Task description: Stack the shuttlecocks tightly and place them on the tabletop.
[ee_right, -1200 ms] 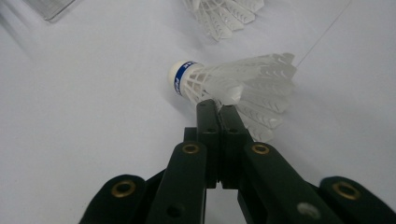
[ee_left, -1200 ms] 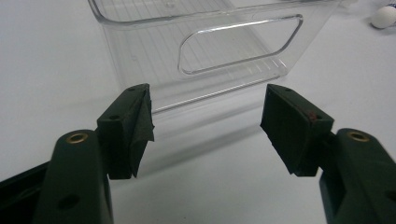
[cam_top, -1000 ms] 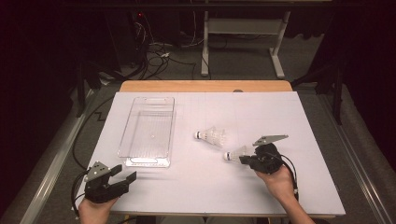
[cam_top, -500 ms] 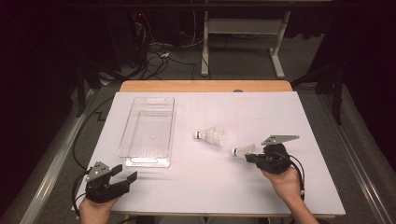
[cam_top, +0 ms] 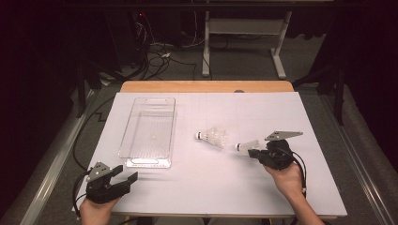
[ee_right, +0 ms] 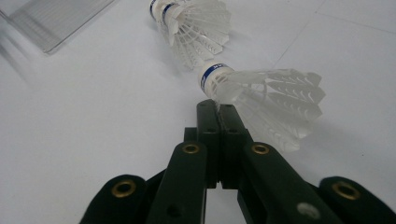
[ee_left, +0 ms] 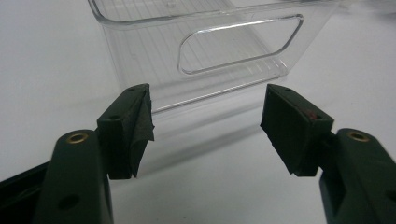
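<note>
A white shuttlecock [cam_top: 246, 145] with a blue-banded cork hangs at the tip of my right gripper [cam_top: 254, 152], right of the table's centre. In the right gripper view the jaws of the right gripper [ee_right: 216, 107] are pressed together on the edge of that shuttlecock [ee_right: 266, 93] just behind its cork. A second white shuttlecock [cam_top: 213, 137] lies on the white tabletop a little to its left, seen farther off as the second shuttlecock [ee_right: 189, 23]. My left gripper [cam_top: 123, 177] rests near the front left edge, open and empty. Its pads [ee_left: 135, 126] face the near end of a clear plastic tray [ee_left: 233, 46].
The clear tray [cam_top: 141, 163] lies lengthwise on the left half of the white table cover and holds nothing. Beyond the table's wooden far edge [cam_top: 206, 86] are cables and a desk frame on the dark floor.
My right gripper has shifted to the right and slightly away from me, carrying the shuttlecock with it. The left gripper and the other shuttlecock have stayed put.
</note>
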A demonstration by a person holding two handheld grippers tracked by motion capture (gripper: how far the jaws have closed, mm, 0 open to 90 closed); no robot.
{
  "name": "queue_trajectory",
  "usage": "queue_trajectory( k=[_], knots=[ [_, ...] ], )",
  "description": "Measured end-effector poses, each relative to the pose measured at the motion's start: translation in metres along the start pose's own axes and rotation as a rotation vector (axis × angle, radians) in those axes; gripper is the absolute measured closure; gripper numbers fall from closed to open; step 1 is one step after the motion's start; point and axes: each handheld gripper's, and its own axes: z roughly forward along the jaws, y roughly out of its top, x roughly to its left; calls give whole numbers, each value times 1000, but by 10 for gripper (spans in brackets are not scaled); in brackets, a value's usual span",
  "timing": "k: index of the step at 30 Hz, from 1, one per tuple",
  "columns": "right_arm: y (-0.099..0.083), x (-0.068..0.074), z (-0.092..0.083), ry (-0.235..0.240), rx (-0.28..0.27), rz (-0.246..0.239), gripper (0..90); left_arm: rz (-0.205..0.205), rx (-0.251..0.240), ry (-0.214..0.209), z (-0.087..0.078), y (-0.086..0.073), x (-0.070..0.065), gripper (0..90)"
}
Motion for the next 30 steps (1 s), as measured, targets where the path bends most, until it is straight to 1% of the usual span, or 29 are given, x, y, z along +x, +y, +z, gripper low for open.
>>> queue_trajectory(
  k=[8, 11, 15, 20, 21, 26, 30],
  knots=[
    [6, -2, 8, -3, -7, 6, 900, 4, 3, 1, 0, 0, 0, 345],
    [10, -2, 11, -4, -7, 1, 900, 7, 6, 2, 1, 0, 0, 345],
    [14, -1, 16, -2, -9, 2, 900, 11, 12, 2, 2, 1, -1, 344],
    [19, 1, 24, 7, -6, 2, 900, 4, 6, 1, 2, 1, 0, 345],
    [20, 2, 25, 8, -6, 0, 900, 9, 10, 2, 2, 1, 0, 345],
    [23, 4, 29, 15, -2, -7, 900, 4, 5, 0, 2, 1, 0, 345],
    [26, 5, 32, 17, -10, -4, 900, 3, 6, 1, 2, 1, 0, 345]
  ],
)
